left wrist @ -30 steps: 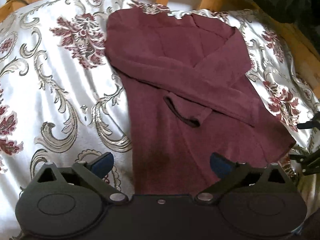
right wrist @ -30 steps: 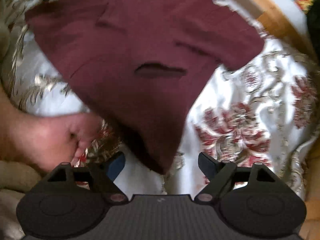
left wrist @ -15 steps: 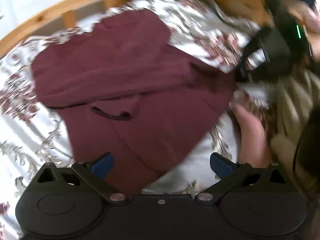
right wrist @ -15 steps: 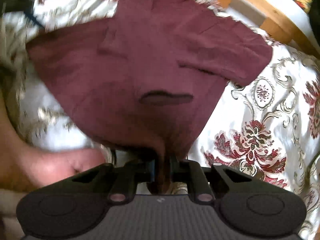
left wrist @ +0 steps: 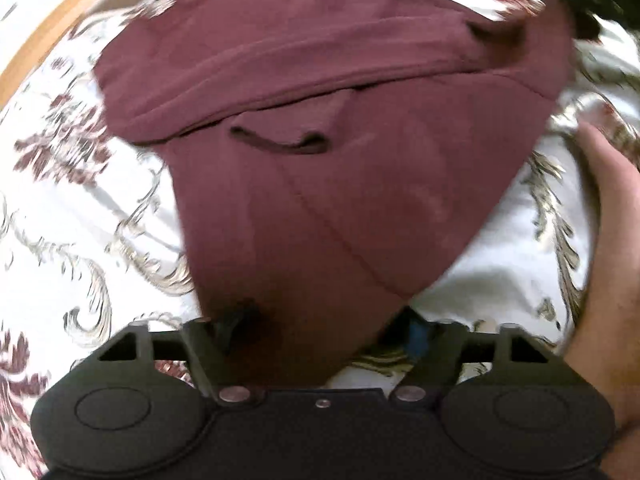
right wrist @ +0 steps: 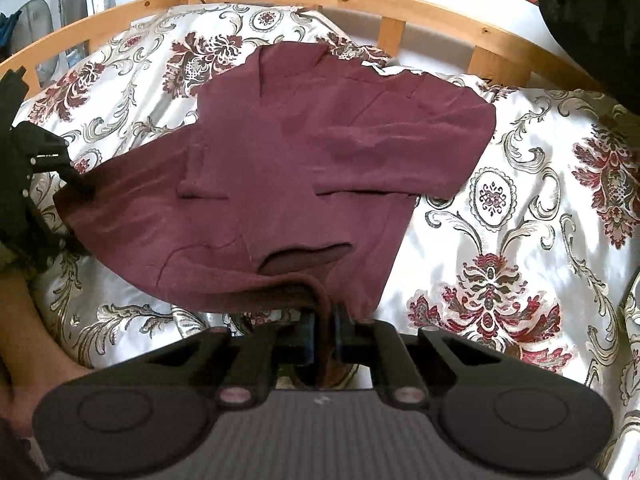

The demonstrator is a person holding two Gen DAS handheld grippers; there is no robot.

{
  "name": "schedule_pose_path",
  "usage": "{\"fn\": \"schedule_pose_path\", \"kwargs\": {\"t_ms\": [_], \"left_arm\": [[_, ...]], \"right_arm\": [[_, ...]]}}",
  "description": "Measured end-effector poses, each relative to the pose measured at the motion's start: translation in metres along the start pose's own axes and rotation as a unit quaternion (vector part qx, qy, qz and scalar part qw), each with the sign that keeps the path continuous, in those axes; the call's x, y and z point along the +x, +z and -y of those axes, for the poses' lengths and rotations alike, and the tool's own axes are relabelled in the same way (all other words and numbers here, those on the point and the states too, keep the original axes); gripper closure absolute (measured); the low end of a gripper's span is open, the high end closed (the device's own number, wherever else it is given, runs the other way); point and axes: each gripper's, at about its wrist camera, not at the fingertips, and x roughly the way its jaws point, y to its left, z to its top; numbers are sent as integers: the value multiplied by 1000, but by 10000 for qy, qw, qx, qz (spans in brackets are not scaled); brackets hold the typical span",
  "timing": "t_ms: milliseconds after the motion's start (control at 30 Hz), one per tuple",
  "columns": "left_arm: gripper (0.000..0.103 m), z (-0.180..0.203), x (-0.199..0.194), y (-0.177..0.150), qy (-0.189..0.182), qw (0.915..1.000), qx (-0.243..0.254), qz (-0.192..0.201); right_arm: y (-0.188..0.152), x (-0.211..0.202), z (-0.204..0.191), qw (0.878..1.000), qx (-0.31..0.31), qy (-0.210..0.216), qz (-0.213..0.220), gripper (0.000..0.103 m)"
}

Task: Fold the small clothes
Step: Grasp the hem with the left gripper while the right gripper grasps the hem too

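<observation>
A: Maroon garment (right wrist: 320,168) sits mid-bed on the floral bedspread (right wrist: 520,208), sleeves crossed over its front, wooden bed frame (right wrist: 420,4) arcing from nine round to three o'clock behind it.

B: Right gripper (right wrist: 326,336)?

A: Pinched tight on the hem fabric at six o'clock, cloth bunched between the jaws.

B: And the left gripper (left wrist: 326,330)?

A: Jaws closing, the lower corner of the garment lying between them, pads not yet pressing. A bare hand (left wrist: 608,264) shows at three o'clock, resting on the bedspread just beside the garment.

Floral bedspread (right wrist: 520,200), wooden bed rail (right wrist: 360,2)
</observation>
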Motion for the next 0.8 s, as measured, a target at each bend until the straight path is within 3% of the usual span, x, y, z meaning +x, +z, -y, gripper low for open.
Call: {"fn": "schedule_pose_path", "kwargs": {"t_ms": [133, 267, 400, 500, 667, 800], "left_arm": [[45, 5, -8, -1, 296, 9995, 73, 90], [46, 15, -14, -5, 255, 9992, 249, 170], [81, 14, -12, -5, 273, 9993, 204, 183], [97, 6, -17, -6, 186, 9992, -19, 366], [99, -11, -36, -12, 272, 9935, -627, 913], [99, -19, -59, -21, 245, 9854, -1031, 1333]], "right_arm": [[-1, 0, 1, 10000, 53, -66, 25, 93], [-2, -1, 4, 9998, 135, -101, 59, 93], [-2, -2, 3, 9998, 152, -128, 65, 93], [-2, -2, 4, 9997, 164, -144, 73, 93], [-4, -2, -3, 9995, -7, -311, 110, 94], [-5, -22, -20, 9961, -468, -558, 503, 95]]}}
